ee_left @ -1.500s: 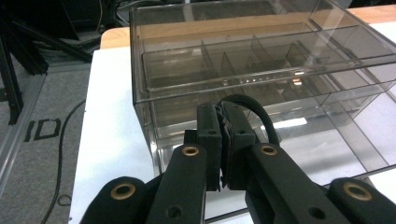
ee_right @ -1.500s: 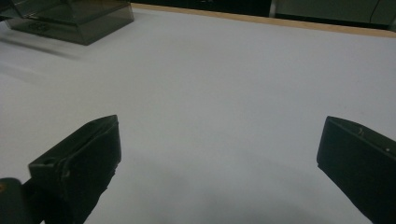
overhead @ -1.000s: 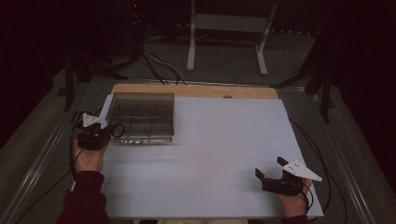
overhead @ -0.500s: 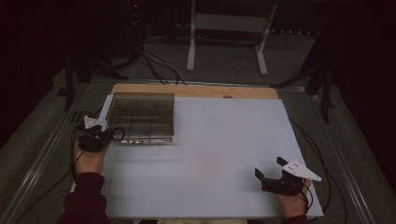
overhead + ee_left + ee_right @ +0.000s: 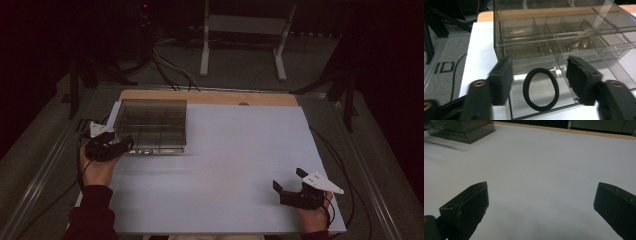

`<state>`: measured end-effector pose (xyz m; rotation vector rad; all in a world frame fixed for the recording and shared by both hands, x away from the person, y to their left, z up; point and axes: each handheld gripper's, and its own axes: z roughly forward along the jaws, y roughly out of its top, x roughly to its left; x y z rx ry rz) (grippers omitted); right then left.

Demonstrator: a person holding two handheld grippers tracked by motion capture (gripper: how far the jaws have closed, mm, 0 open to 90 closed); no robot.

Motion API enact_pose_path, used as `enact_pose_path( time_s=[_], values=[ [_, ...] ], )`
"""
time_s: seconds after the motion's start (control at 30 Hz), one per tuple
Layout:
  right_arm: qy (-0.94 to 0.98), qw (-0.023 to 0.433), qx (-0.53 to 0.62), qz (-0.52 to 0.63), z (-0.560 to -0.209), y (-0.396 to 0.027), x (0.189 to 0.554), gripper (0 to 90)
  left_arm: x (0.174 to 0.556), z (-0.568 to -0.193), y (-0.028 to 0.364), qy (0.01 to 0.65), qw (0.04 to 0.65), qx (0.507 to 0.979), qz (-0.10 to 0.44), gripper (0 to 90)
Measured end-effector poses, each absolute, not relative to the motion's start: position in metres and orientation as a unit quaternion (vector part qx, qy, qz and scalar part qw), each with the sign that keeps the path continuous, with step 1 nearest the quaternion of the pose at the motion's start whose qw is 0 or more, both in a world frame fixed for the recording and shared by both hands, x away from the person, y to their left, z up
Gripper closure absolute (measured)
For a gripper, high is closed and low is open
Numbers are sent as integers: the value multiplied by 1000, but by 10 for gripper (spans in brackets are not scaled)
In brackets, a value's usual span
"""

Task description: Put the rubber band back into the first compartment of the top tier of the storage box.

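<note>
A smoky clear plastic organiser box (image 5: 152, 125) with several compartments stands at the table's back left. In the left gripper view a black elastic ring (image 5: 541, 89) lies flat in the box's (image 5: 554, 32) nearest compartment, seen through the clear plastic. My left gripper (image 5: 541, 80) is open, with one jaw to each side of the ring and close to the box's front wall. From above, the left gripper (image 5: 125, 144) sits at the box's near left corner. My right gripper (image 5: 287, 180) rests open near the table's front right, and between its jaws (image 5: 541, 192) there is bare white table.
The white table top (image 5: 240, 150) stretches between the two hands, with a wooden strip (image 5: 210, 97) along its far edge. Cables (image 5: 345, 165) trail off both sides. Metal stand legs (image 5: 205, 45) stand on the floor beyond the table.
My left gripper has edged slightly toward the box. The right gripper and the box have not moved.
</note>
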<state>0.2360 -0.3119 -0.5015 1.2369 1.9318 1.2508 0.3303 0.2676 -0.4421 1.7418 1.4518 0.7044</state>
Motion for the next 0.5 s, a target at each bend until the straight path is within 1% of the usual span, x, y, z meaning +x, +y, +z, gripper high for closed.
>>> enact_pose_path(
  time_s=[0.17, 0.23, 0.27, 0.3, 0.4, 0.5],
  values=[
    [715, 262, 455, 462, -502, -311, 236, 0, 330, -439, 267, 569, 382, 676, 270, 190],
    [715, 262, 455, 462, -502, -311, 236, 0, 329, -439, 267, 567, 384, 677, 269, 157],
    [715, 262, 455, 462, -502, -311, 236, 0, 329, -439, 267, 565, 387, 677, 270, 157],
    [715, 262, 456, 462, -502, -311, 236, 0, 330, -439, 267, 565, 389, 677, 266, 104],
    [715, 261, 456, 462, -502, -311, 236, 0, 330, -440, 268, 564, 400, 677, 253, 8],
    [715, 261, 456, 461, -502, -311, 236, 0, 328, -439, 268, 560, 405, 675, 260, 5]
  ],
)
